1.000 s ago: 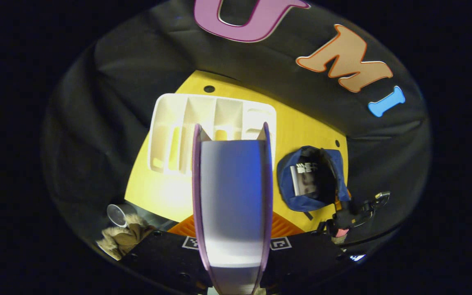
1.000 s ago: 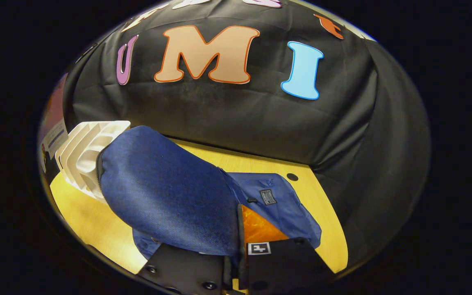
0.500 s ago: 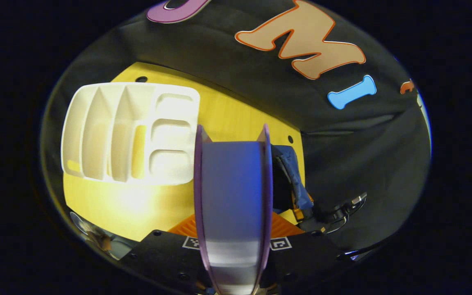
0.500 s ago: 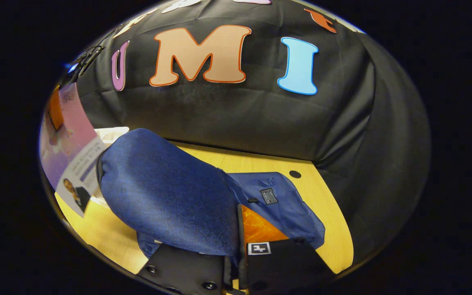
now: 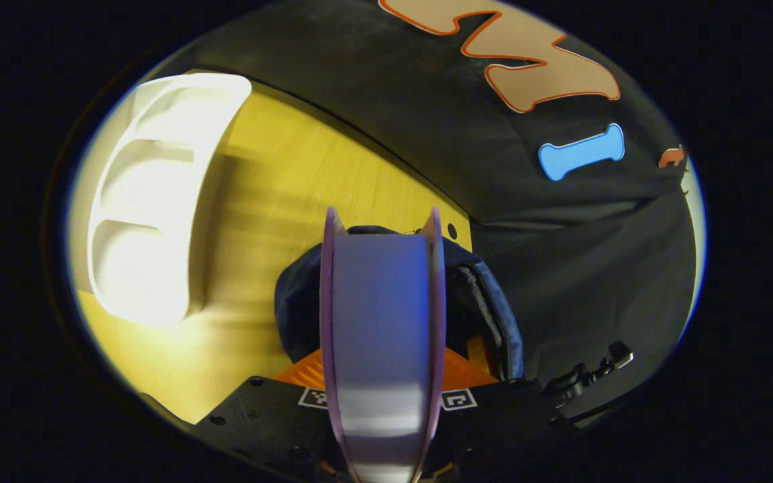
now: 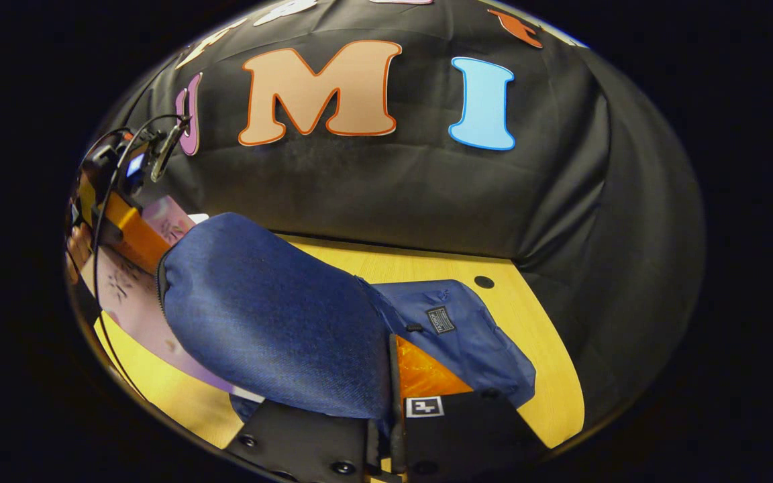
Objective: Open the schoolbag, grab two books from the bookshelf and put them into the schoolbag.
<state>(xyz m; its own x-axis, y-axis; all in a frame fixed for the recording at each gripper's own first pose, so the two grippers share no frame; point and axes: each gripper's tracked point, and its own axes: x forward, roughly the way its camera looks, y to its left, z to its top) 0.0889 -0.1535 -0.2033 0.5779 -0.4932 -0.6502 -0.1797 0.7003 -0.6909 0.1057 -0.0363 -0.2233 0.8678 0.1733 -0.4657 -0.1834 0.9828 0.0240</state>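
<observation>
Blue denim covers much of my right gripper view: the schoolbag point(image 6: 279, 322) lies on the yellow wooden desk point(image 6: 547, 396), and my right tongs point(image 6: 393, 429) are pinched closed on a fold of its flap, holding that flap raised like a hood over the bag's mouth. At the far left of that view I see my left tongs point(image 6: 125, 228) with cables trailing from them, carrying a book point(image 6: 138, 302) with a pinkish cover whose lower part is hidden behind the raised denim. In my left gripper view the same book point(image 5: 380, 329) stands edge-on between the two fingers point(image 5: 306, 365), which clamp it on both covers; its pale page block faces me, framed by the thin purple covers. Just past the book's far end I see the dark opening of the schoolbag point(image 5: 487, 315), its zipper edge curving down the right side. I cannot tell whether the book touches the bag. The white plastic bookshelf point(image 5: 151, 201) lies on the desk point(image 5: 272, 194) well off to the left, its compartments facing up. My right tongs point(image 5: 588, 379) show dimly at the lower right, against the black cloth.
</observation>
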